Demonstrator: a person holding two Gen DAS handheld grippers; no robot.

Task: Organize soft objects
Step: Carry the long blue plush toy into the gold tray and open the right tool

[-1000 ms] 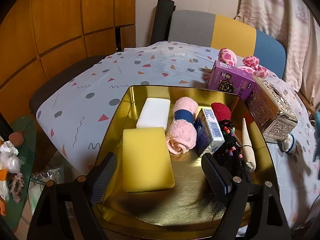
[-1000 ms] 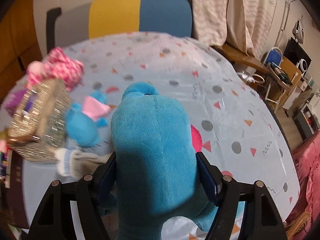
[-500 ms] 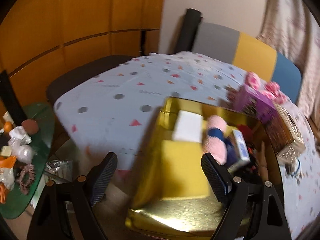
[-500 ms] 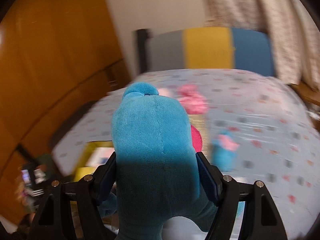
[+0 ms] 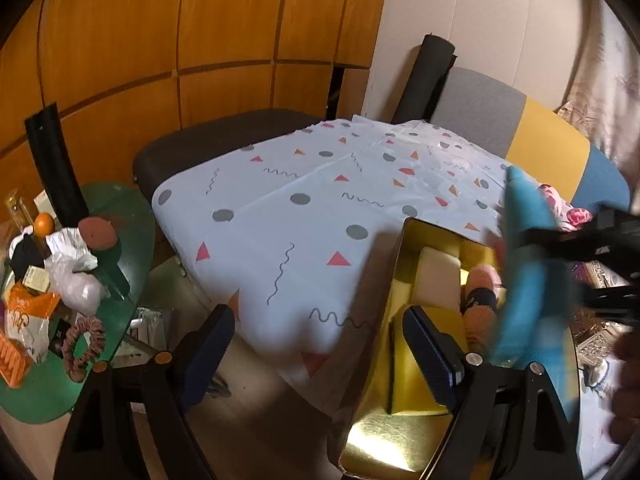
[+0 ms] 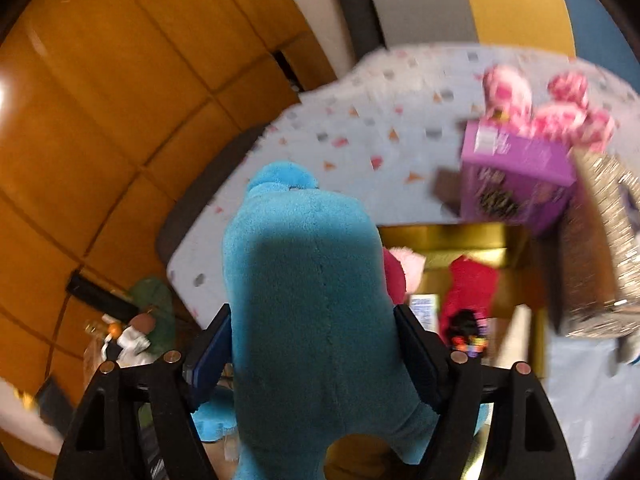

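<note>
My right gripper (image 6: 316,356) is shut on a big blue plush toy (image 6: 304,300), its pads on both flanks while the jaws are opening. The toy hangs above the gold tray (image 6: 440,236). In the left wrist view the same blue plush toy (image 5: 528,272) is a blur over the right part of the gold tray (image 5: 396,264). The tray holds a yellow sponge (image 5: 412,364), a white sponge (image 5: 438,276), a pink rolled towel (image 5: 480,300) and a red cloth (image 6: 468,288). My left gripper (image 5: 320,344) is open and empty at the tray's left rim.
A purple box (image 6: 516,176), a pink spotted plush (image 6: 548,108) and a silver ornate box (image 6: 600,248) stand behind and right of the tray. The patterned tablecloth (image 5: 300,216) covers the table. A green side table (image 5: 132,240) with clutter stands at the left.
My right gripper has carried the blue plush from the table's right side to above the gold tray. My left gripper has swung left, off the tray's middle toward the table's left edge.
</note>
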